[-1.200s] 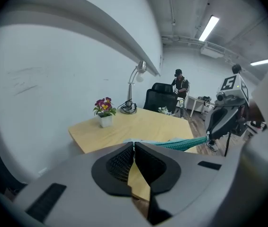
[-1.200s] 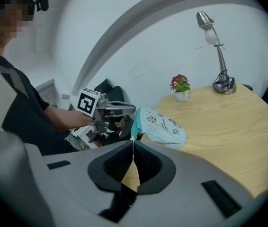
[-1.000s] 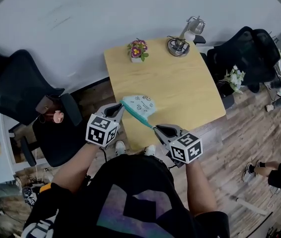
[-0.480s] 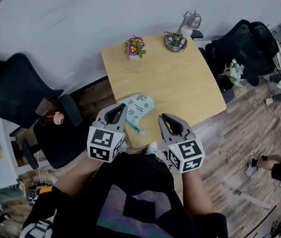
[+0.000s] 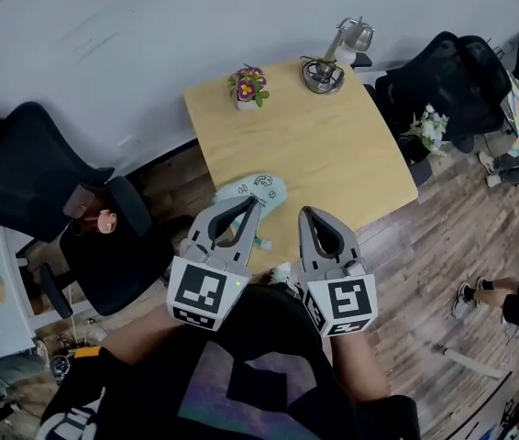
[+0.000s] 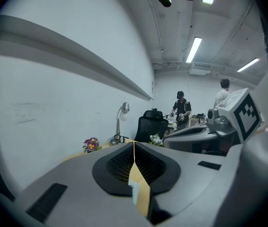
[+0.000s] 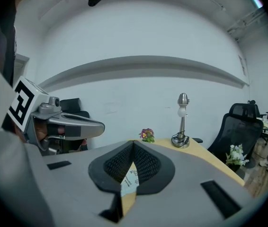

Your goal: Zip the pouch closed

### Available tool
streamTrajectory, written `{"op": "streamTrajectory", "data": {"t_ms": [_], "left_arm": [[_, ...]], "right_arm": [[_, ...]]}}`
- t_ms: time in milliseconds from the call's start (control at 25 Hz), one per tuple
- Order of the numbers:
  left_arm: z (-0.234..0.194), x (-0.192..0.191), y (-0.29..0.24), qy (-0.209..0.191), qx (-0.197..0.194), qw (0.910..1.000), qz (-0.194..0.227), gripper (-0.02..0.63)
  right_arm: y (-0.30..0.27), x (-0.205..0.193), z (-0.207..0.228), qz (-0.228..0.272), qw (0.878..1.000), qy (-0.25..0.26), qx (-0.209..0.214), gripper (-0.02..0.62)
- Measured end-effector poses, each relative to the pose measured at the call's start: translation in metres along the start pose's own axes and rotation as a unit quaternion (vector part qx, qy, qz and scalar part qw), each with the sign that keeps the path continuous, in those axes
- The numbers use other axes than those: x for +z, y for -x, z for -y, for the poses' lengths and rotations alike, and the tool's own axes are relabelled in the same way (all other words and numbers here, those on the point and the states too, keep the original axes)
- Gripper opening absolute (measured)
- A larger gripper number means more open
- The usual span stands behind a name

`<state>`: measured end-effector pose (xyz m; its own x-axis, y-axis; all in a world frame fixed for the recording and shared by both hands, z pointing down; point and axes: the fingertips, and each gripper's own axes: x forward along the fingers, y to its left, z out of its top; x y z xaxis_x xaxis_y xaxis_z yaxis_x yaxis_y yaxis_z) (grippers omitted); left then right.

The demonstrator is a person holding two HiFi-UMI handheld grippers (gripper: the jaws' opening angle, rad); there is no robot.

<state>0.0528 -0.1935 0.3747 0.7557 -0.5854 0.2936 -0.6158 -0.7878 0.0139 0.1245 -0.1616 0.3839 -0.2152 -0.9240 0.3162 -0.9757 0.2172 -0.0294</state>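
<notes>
The left gripper (image 5: 254, 203) and right gripper (image 5: 307, 213) are noted pressed together, empty, above the pouch (image 5: 261, 187) lying on the table (image 5: 333, 145).

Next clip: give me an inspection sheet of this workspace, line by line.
Surface: wooden table, against a white wall.
Job's things: pouch lies on the table near its front edge; zip state cannot be told.
Clutter: flower pot and desk lamp at the far edge.
Grippers: left gripper and right gripper both shut, empty, side by side above the front edge.
Cables: lamp cord coiled at the lamp's base.
Surroundings: office chairs, wood floor, a person's legs at right.
</notes>
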Motion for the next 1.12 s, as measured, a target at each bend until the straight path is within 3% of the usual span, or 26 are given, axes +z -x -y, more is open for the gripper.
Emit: {"op": "streamTrajectory", "data": {"t_ms": [240, 1120], "left_arm": [[0.005, -0.013, 0.0, 0.004, -0.007, 0.9999, -0.01, 0.012], [-0.011, -0.015, -0.005, 0.012, 0.011, 0.9998, -0.014, 0.012]], "right_arm": [[-0.005, -0.009, -0.001, -0.006, 1.0, 0.0, -0.022, 0.014], [-0.018, -0.017, 0.004, -0.018, 1.0, -0.008, -0.024, 0.014]]}}
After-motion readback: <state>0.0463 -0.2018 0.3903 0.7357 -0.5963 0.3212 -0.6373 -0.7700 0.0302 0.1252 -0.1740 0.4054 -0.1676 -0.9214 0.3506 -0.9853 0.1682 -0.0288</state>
